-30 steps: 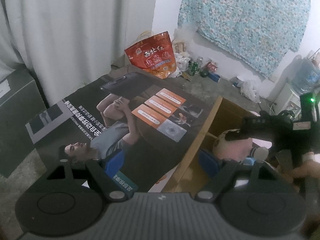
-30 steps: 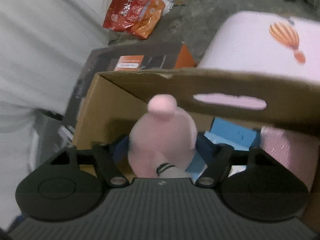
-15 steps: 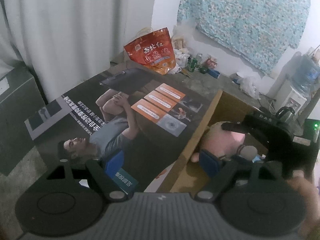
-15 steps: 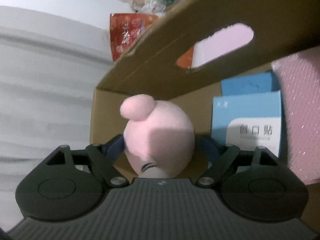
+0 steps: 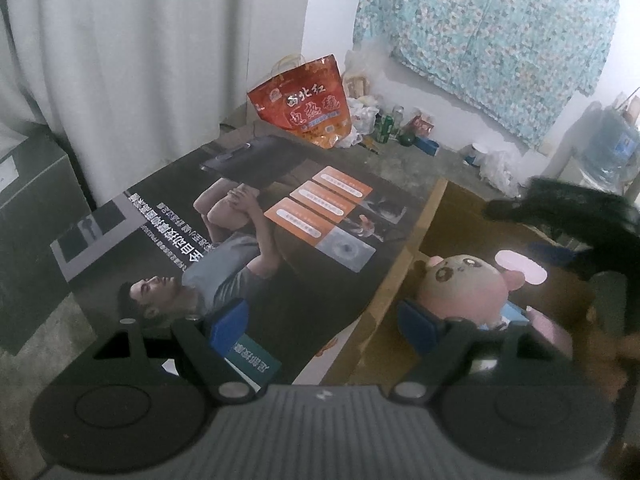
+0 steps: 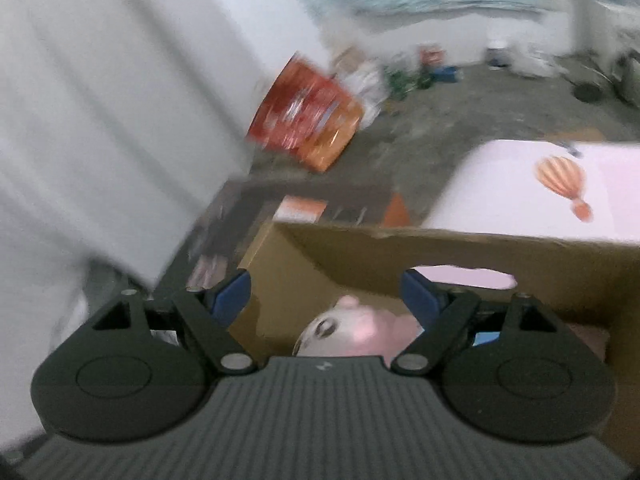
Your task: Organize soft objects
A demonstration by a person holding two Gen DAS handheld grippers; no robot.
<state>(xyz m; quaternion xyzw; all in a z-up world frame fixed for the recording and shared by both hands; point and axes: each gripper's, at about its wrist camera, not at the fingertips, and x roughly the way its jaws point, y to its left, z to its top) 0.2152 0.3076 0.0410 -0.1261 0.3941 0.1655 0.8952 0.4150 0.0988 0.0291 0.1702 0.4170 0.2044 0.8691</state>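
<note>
A pink plush toy [image 5: 464, 286] with a round, pale face lies inside an open cardboard box [image 5: 404, 264] on the concrete floor [image 5: 400, 168]. In the right wrist view it lies below and beyond the right tool's fingers, and no pad touches it. The right tool [image 6: 326, 294] hangs above the box with its blue-padded fingers [image 6: 232, 294] spread wide and empty; this frame is motion-blurred, so finer detail is uncertain. The left tool [image 5: 324, 322] is likewise wide open and holds nothing, one pad over a large printed carton [image 5: 224, 216] showing a seated man, the other just beside the toy at the box's near edge. A blue packet [image 6: 486, 338] and a patch of pink material [image 5: 556, 332] share the box with the toy. Behind the box's cut-out handle wall stands a pale pink surface [image 6: 512, 184] printed with an orange hot-air balloon. A red-orange snack bag [image 5: 308, 100] leans near a white curtain [image 5: 140, 60], with bottles and wrappers [image 5: 384, 124] strewn along the wall under a hanging turquoise floral cloth [image 5: 488, 28].
</note>
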